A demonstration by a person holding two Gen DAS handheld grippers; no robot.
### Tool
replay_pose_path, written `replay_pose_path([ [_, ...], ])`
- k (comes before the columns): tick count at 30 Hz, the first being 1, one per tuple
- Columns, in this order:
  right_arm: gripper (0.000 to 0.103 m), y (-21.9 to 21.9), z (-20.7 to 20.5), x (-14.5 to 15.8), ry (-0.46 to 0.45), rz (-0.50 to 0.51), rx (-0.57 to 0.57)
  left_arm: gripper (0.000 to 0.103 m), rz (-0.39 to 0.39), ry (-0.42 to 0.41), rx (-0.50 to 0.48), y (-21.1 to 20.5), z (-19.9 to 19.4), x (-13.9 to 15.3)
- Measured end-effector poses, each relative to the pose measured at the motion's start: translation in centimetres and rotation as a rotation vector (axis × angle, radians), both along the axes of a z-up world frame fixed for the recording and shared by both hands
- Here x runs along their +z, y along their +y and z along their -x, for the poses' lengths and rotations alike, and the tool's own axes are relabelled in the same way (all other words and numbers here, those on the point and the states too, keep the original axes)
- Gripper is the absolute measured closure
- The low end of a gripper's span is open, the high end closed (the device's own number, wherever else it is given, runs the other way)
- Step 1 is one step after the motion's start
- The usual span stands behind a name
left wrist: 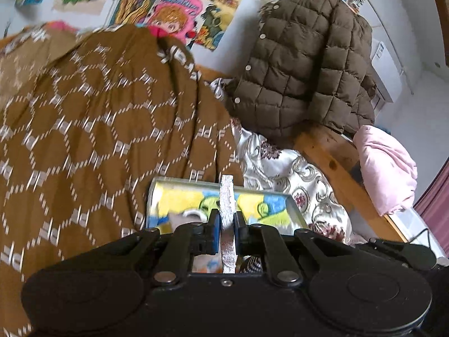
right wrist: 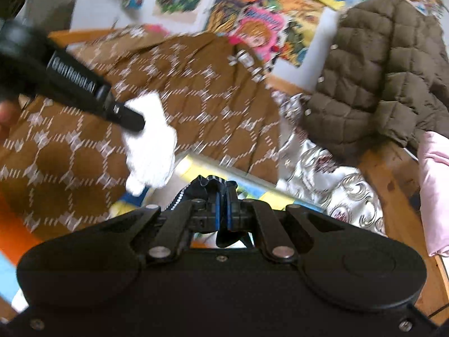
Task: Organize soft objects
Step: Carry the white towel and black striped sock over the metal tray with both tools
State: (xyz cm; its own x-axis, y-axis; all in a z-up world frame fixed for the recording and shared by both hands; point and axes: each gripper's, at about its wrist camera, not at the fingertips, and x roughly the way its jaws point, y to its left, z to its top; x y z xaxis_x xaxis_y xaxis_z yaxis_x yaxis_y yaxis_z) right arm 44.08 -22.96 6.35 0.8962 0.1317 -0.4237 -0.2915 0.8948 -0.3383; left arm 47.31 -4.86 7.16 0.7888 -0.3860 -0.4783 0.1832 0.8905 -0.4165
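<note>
Posters (left wrist: 174, 14) cover the wall; the brown quilt (left wrist: 92, 129) repeats "PF". Left gripper (left wrist: 227, 221) fingers pinch a silver strip (left wrist: 226, 205); right gripper (right wrist: 224, 207) fingers clamp dark fabric (right wrist: 213, 185).

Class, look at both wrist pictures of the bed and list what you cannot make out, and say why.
- Left wrist view: the silver strip in the left gripper runs down behind the gripper body; its lower end is hidden.
- Right wrist view: the dark cloth in the right gripper is bunched and mostly covered by the fingers; what it is cannot be told.
- Both views: the brown patterned cloth is motion-blurred; its lettering is unreadable.
</note>
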Motion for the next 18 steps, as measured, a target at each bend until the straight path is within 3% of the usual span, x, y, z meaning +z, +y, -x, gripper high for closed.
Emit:
replay_pose_path([
  [5, 0.103, -3.4, -4.3, 1.4, -0.027, -0.118, -0.082, 0.093, -0.105, -0.049, -0.010, -3.4, -3.4, 1.1],
  [9, 0.103, -6.6, -7.2, 1.3, -0.035, -0.221, -0.159, 0.093, -0.100, -0.039, -0.008, -5.5, -5.8, -0.3],
  [18, 0.103, -11.5, -10.7, -4.0, -0.008, -0.289, -0.261, 0.093, -0.106, -0.008, -0.030, -8.5, -8.4, -5.2],
])
